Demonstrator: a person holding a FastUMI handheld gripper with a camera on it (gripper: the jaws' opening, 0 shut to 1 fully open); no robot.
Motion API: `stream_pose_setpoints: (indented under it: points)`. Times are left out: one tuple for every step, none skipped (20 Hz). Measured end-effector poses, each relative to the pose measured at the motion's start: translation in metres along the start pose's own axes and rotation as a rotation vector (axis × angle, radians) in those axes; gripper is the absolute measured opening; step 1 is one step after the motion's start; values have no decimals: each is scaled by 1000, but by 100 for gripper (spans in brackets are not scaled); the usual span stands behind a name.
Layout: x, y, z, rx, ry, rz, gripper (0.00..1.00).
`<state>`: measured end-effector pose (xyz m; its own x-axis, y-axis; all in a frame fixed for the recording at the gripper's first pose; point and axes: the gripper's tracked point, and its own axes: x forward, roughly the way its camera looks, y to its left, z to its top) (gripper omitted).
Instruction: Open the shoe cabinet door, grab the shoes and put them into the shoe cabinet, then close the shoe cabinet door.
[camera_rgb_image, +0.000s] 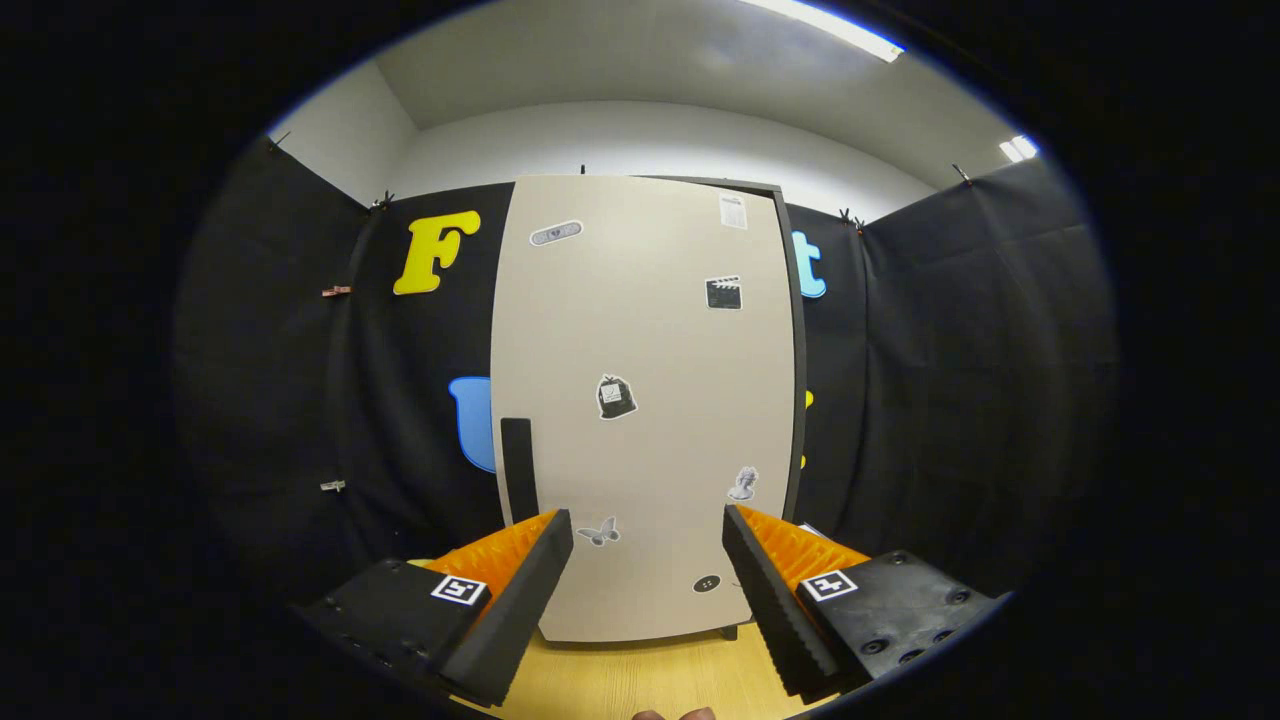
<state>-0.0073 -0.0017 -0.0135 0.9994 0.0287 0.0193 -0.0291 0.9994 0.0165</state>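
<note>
Tongs (648, 530) spread wide, fingers well apart and gripping nothing, aimed straight at the shoe cabinet door (640, 400). Left finger (515, 600) and right finger (775, 600) framing the lower part of the door, tips near it; whether touching, impossible to tell. Door beige and tall, long axis upright, flat face turned squarely toward the tongs, apparently shut or nearly so, with a dark cabinet frame (797, 350) showing as a thin strip along its top and right edge. Dark vertical handle (518, 468) near the door's left edge, low down, just above and ahead of the left fingertip, its length running upright like the door. Small stickers scattered over the face: a butterfly (600, 531) between the fingers, a dark bag shape (615, 397) near the middle, a clapperboard (723, 293) higher up toward the right. Bottom edge of the door just above the wooden desk (640, 680), a short dark foot (729, 632) showing under the right corner. Open strip of bare wood between the cabinet's base and the tongs. Black cloth wall (950, 400) close behind and to both sides, leaving room left of the handle edge and right of the frame. Fingertips of a hand (672, 714) just peeking in below the tongs
</note>
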Motion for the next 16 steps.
stream_pose_setpoints:
  points:
    - [0,0,1,2,-2,-1,98]
    - [0,0,1,2,-1,0,98]
    - [0,0,0,2,0,0,98]
    - [0,0,0,3,-2,2,98]
    - [-1,0,1,4,-2,1,98]
    - [-1,0,1,5,-2,1,98]
    - [-1,0,1,6,-2,1,98]
    - [-2,0,0,7,0,1,98]
    - [-1,0,0,7,1,0,98]
    - [0,0,1,6,0,-1,98]
    - [0,0,1,5,-1,0,98]
    - [0,1,1,7,-1,1,98]
    - [-1,2,1,6,-1,2,98]
    - [0,2,1,5,-1,2,98]
    - [-1,3,1,5,-1,4,98]
    - [0,4,2,6,-3,6,98]
